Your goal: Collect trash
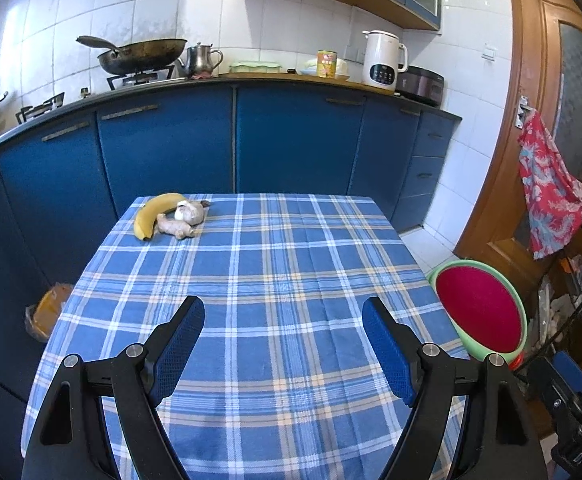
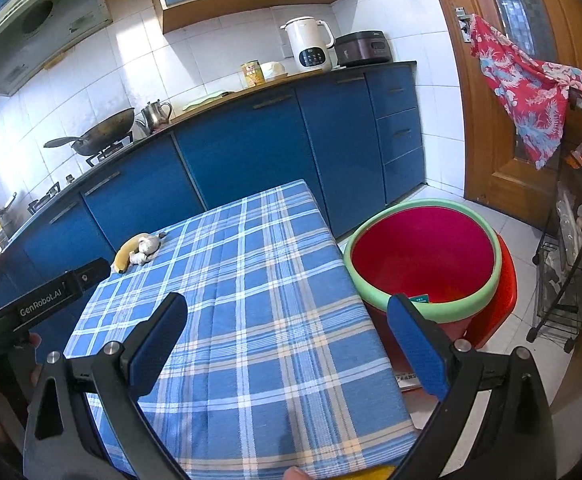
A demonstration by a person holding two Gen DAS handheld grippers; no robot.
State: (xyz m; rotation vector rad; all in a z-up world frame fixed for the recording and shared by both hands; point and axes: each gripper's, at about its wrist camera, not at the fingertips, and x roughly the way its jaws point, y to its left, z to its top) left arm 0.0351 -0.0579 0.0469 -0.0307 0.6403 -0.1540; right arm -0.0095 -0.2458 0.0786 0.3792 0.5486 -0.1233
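A yellow banana, a garlic bulb and a piece of ginger lie together at the far left corner of the blue plaid table. They also show small in the right wrist view: banana, garlic. A red basin with a green rim stands on the floor right of the table; it also shows in the left wrist view. A small green-labelled item lies inside it. My left gripper is open and empty above the near table. My right gripper is open and empty.
Blue kitchen cabinets run behind the table, with a wok, a kettle, a can and a white jug on the counter. A wooden door with a red cloth and a wire rack are at right.
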